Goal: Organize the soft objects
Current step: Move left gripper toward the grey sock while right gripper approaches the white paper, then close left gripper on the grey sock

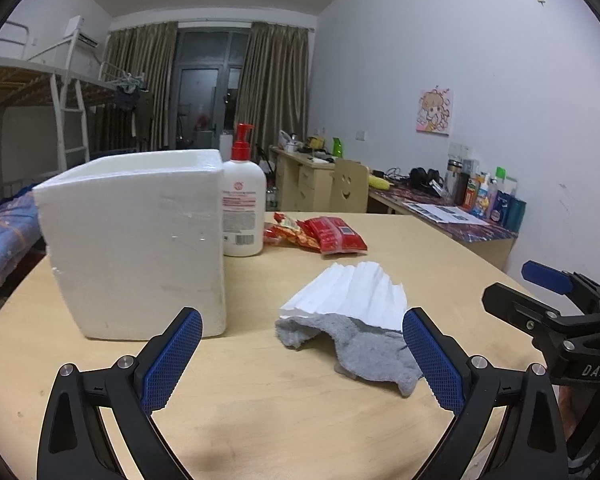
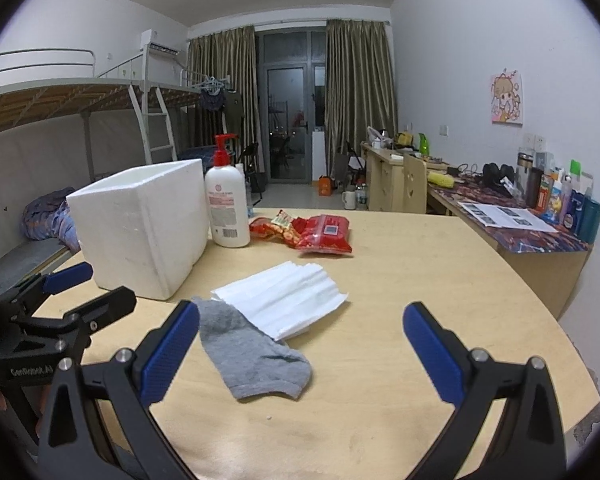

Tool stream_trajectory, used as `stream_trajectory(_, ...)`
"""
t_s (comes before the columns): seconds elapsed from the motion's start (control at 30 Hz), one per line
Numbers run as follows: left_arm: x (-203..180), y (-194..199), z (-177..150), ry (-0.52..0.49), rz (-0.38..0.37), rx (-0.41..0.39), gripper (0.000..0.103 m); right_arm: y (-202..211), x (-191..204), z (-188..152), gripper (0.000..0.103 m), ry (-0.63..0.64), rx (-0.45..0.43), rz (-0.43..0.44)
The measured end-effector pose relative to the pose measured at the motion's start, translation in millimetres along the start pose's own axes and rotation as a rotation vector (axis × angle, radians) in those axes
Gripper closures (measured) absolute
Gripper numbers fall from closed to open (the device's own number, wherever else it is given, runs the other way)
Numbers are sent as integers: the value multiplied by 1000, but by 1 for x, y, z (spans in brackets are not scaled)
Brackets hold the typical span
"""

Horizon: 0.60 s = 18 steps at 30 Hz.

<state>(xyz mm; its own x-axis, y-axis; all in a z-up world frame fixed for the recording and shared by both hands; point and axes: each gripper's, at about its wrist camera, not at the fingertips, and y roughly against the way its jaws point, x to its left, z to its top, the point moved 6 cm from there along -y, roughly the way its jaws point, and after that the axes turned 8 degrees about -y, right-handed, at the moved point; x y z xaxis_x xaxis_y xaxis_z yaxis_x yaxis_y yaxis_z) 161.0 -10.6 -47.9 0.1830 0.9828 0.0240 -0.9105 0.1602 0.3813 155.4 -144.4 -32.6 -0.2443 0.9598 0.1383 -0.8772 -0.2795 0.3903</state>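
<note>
A grey sock (image 1: pixel 364 350) (image 2: pixel 252 354) lies flat on the wooden table (image 1: pixel 300 420) (image 2: pixel 420 272), its far end tucked under a white folded tissue stack (image 1: pixel 350 296) (image 2: pixel 284 300). A white foam box (image 1: pixel 136 240) (image 2: pixel 144 224) stands open-topped at the left. My left gripper (image 1: pixel 302 354) hovers open near the table's front, the sock just inside its right finger. My right gripper (image 2: pixel 300 354) is open too, with the sock lying between its fingers, closer to the left one. Each gripper shows at the edge of the other's view, the right one (image 1: pixel 512 286) and the left one (image 2: pixel 102 284).
A white lotion bottle with a red pump (image 1: pixel 242 204) (image 2: pixel 226 204) stands beside the box. Red snack packets (image 1: pixel 320 234) (image 2: pixel 308 234) lie behind the tissues. A cluttered desk (image 1: pixel 452 216) (image 2: pixel 520 220) runs along the right wall; a bunk bed (image 2: pixel 60 100) stands at the left.
</note>
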Motion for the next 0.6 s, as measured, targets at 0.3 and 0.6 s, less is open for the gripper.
stream_trajectory(0.3,-6,-37,-1,9,-71,105,3,-23,-15,4,0,-11,38,-20)
stream_trajectory(0.6,-12,-81,-12,54,-119,256,5,-44,-24,7,0,-14,67,-12)
